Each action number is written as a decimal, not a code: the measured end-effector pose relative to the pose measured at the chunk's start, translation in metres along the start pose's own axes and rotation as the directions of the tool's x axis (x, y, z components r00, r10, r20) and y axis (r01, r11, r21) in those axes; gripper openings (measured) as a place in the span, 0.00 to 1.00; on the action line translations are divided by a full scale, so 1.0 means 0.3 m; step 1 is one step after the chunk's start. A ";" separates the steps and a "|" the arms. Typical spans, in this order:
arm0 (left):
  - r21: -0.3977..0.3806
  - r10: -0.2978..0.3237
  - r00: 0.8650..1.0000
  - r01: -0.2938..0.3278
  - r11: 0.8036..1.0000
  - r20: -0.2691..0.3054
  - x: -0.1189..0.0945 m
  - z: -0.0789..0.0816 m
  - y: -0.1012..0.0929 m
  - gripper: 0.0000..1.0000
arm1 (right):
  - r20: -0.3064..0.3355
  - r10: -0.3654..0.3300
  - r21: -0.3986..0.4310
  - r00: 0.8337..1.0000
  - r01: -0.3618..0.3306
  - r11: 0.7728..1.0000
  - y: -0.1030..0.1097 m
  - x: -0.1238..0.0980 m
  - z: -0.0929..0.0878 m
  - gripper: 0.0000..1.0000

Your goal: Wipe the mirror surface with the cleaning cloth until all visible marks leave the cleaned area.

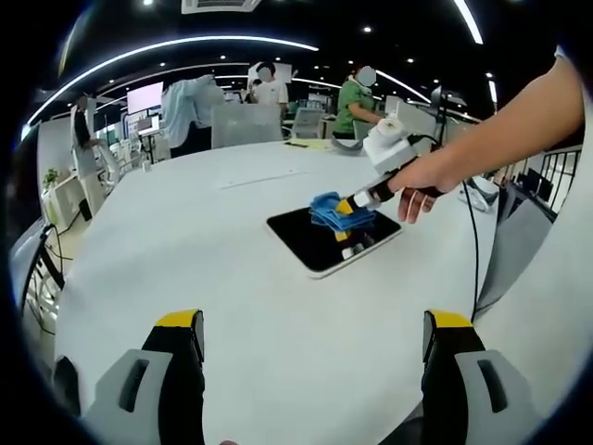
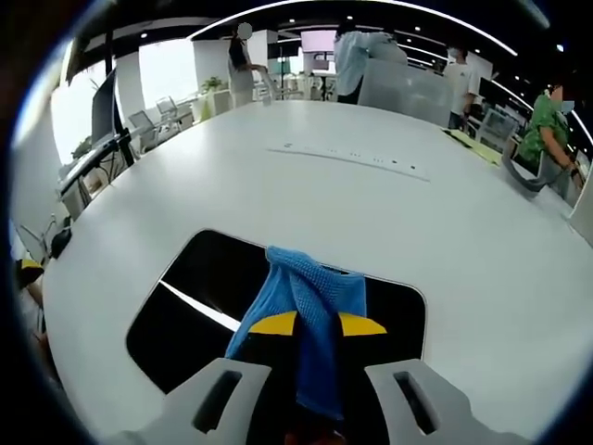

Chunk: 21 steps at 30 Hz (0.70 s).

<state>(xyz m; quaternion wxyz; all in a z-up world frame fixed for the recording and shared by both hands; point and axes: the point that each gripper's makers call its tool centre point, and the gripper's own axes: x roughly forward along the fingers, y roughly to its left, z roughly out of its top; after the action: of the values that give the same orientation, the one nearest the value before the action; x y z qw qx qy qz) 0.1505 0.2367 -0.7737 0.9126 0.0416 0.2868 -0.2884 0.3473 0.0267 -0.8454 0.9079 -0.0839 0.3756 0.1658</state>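
Observation:
A dark rectangular mirror (image 1: 320, 239) with a white rim lies flat on the white table (image 1: 232, 278). My right gripper (image 1: 350, 206), held by a person's hand, presses a blue cleaning cloth (image 1: 329, 211) onto the mirror's far part. In the right gripper view the blue cloth (image 2: 310, 320) hangs between the yellow-tipped fingers (image 2: 273, 324) of my right gripper (image 2: 317, 324), over the mirror (image 2: 195, 297), which reflects a bright ceiling light. My left gripper (image 1: 315, 329) stands open near the table's front, well short of the mirror, with nothing between its fingers.
The white table (image 2: 371, 185) is large and oval. A black cable (image 1: 473, 241) runs over its right side. Several people (image 1: 357, 102) stand or sit beyond the far edge among chairs and screens. Papers (image 1: 310, 144) lie near the far rim.

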 end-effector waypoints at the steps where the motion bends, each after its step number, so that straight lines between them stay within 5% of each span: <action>1: 0.001 -0.002 1.000 0.002 1.000 0.001 0.001 0.002 -0.002 0.99 | 0.002 0.001 0.002 1.000 -0.001 1.000 0.003 -0.004 -0.003 0.11; 21: 0.009 -0.019 1.000 0.020 1.000 -0.003 0.008 -0.005 -0.020 0.99 | 0.036 0.025 0.000 0.999 -0.025 1.000 0.046 -0.065 -0.058 0.13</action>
<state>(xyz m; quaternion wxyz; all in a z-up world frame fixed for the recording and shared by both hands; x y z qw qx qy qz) 0.1480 0.2309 -0.7756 0.9091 0.0432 0.2872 -0.2985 0.3180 0.0300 -0.8444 0.9124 -0.0760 0.3603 0.1784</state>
